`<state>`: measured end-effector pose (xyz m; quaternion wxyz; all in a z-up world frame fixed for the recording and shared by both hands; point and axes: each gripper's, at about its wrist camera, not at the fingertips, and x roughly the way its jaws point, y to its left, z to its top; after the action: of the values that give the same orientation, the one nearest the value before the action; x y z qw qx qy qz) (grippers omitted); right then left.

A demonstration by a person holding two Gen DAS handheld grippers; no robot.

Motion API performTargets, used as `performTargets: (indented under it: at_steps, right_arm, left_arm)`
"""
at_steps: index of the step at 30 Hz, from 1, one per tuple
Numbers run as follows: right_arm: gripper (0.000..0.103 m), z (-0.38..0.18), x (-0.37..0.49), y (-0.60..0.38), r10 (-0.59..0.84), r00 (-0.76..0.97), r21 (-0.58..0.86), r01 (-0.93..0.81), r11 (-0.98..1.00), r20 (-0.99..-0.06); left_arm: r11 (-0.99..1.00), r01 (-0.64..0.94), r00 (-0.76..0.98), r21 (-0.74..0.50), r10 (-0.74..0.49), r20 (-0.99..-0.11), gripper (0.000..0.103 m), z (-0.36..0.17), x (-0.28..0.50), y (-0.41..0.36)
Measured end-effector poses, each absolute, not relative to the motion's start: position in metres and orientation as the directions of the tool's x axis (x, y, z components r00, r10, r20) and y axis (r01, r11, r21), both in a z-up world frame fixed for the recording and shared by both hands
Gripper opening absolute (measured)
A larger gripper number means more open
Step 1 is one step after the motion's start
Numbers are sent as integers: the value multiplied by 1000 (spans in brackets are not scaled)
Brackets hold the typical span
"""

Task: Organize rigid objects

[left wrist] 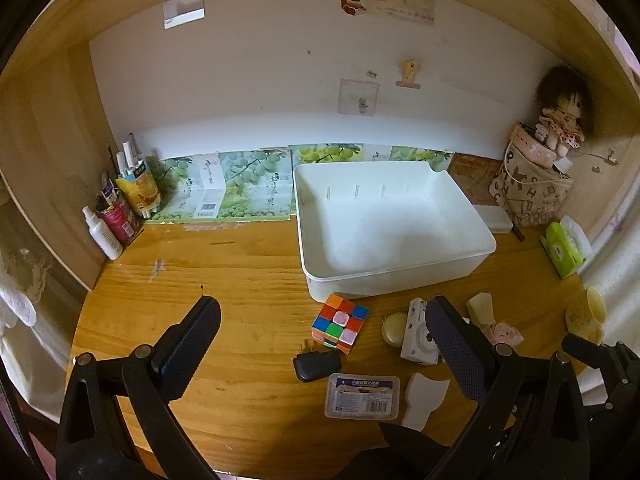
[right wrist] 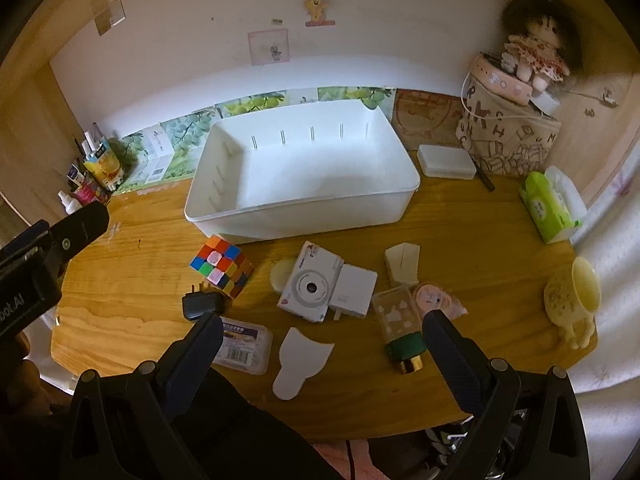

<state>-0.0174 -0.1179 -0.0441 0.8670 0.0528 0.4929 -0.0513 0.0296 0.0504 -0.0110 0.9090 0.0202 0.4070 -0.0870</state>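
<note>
A white bin (left wrist: 394,268) (right wrist: 304,216) stands empty at the back of the wooden desk (left wrist: 240,280). In front of it lie a colour cube (left wrist: 340,322) (right wrist: 222,270), a black plug adapter (left wrist: 318,365) (right wrist: 200,305), a clear labelled box (left wrist: 363,396) (right wrist: 244,346), a white toy camera (left wrist: 418,336) (right wrist: 312,286), a white charger (right wrist: 354,290), a white flat scoop (right wrist: 298,362) and a small bottle with a green and gold cap (right wrist: 398,330). My left gripper (left wrist: 320,328) is open above the near desk, nothing between its fingers. My right gripper (right wrist: 322,340) is open too, hovering over the scoop.
A cream mug (right wrist: 572,300) lies at the right edge beside a green tissue pack (right wrist: 550,208). A patterned bag with a doll (right wrist: 512,136) and a white case (right wrist: 446,162) sit at the back right. Bottles and pens (left wrist: 120,208) crowd the back left corner.
</note>
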Motion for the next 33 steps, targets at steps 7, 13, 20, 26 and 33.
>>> performTargets:
  at_steps: [7,13,20,26,33]
  right_arm:
    - [100,-49,-31,-119,-82,479,42,244,969,-874]
    - [98,-52,-47,-134,-106,451,63,343,937,-886]
    - [97,-65,-60,-153,-93,410,102,429,897,-907]
    - [93,-83,-63,-176,-50,357,140,486,863,-933]
    - [89,-102,-58,-201,17,325,180,480,858,-946]
  left_arm:
    - [964,259,604,-59,-209,-769,102,-19,35,47]
    - [945,317,560,-76,-252,-789,102,-25,35,38]
    - [937,337,479,-87,-250,-841,102,-41,34,30]
    - [950,294,363,-108,-215,-907,102,-66,38,25]
    - [948,290,241,-128,-202,-949,102,-91,36,6]
